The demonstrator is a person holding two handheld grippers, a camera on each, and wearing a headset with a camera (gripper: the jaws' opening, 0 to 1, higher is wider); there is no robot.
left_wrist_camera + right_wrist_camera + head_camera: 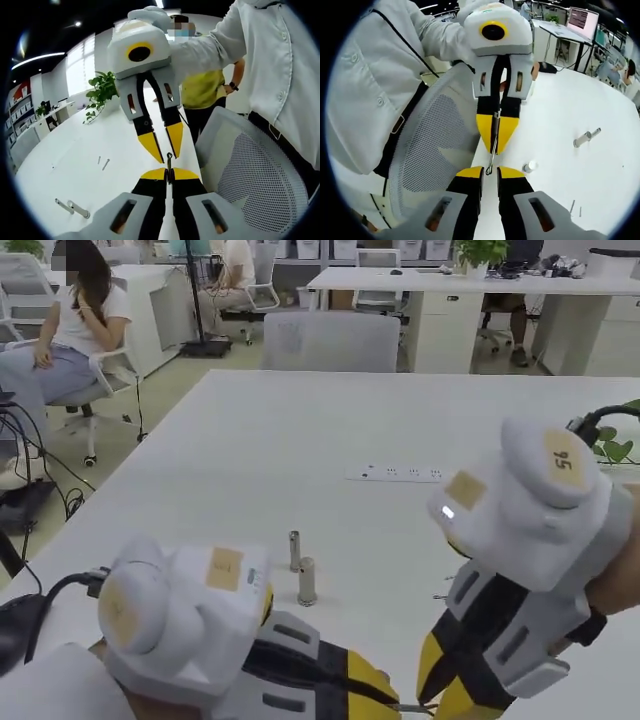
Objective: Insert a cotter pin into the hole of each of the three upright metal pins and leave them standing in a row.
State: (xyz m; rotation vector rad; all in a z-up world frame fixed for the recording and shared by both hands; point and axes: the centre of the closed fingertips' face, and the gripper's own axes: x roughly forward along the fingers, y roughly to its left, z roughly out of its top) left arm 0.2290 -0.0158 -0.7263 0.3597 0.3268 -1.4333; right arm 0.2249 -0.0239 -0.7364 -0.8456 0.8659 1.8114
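We are pinching one cotter pin (169, 161) in the left tongs (170, 175), which are pressed together at the bottom centre of the left gripper view. The pin's free end is pointing up. The right tongs (166, 151) are hanging spread just above, with the pin's end at their yellow tips. Two upright metal pins (307, 582) are standing close together at the lower centre of the head view, apart from both tongs. Two loose cotter pins (106, 164) are lying on the white counter (300, 440), left of centre in the left gripper view. One power strip (395, 473) is lying farther back. Around us an office is showing desks, chairs, plants and a seated person (80, 320) at the upper left.
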